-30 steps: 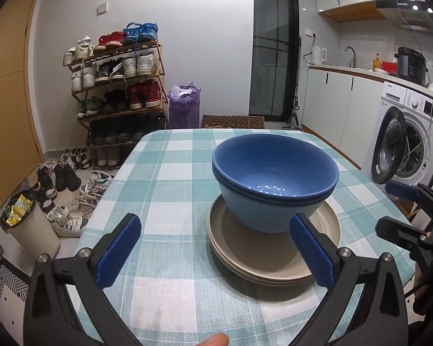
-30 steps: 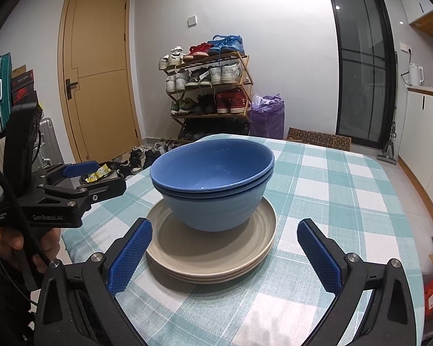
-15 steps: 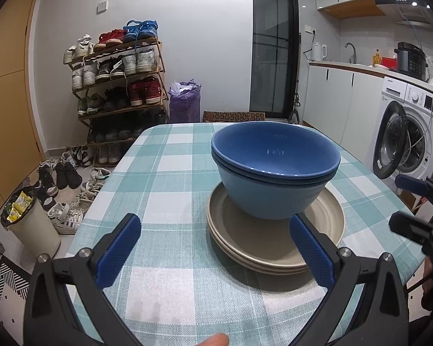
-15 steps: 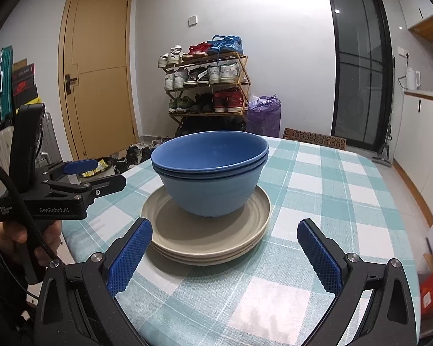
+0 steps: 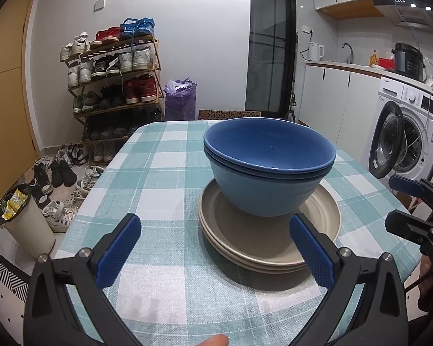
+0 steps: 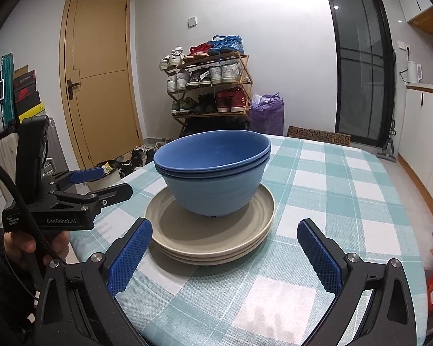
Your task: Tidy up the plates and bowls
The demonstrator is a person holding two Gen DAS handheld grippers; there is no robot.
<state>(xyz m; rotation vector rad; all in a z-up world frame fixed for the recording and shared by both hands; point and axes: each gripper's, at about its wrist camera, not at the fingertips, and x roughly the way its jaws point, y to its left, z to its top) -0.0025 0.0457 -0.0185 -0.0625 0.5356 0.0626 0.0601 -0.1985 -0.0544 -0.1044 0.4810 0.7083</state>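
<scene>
Two nested blue bowls point(image 5: 267, 173) sit on stacked beige plates point(image 5: 239, 239) at twelve o'clock; the left gripper point(image 5: 216, 252) and right gripper point(image 6: 225, 256) both gape empty.

1. Two blue bowls point(image 5: 270, 155) point(image 6: 213, 167), nested one inside the other.
2. Three beige plates point(image 5: 245, 248) point(image 6: 216, 239) in one stack, judging by the rims showing at the edge, with the bowls on top.
3. One checked tabletop point(image 5: 164, 173) point(image 6: 332, 201) carrying the stack.
4. Two tools: the left tool point(image 5: 213, 249) point(image 6: 104, 183) and the right tool point(image 6: 223, 255) point(image 5: 401, 201).
</scene>
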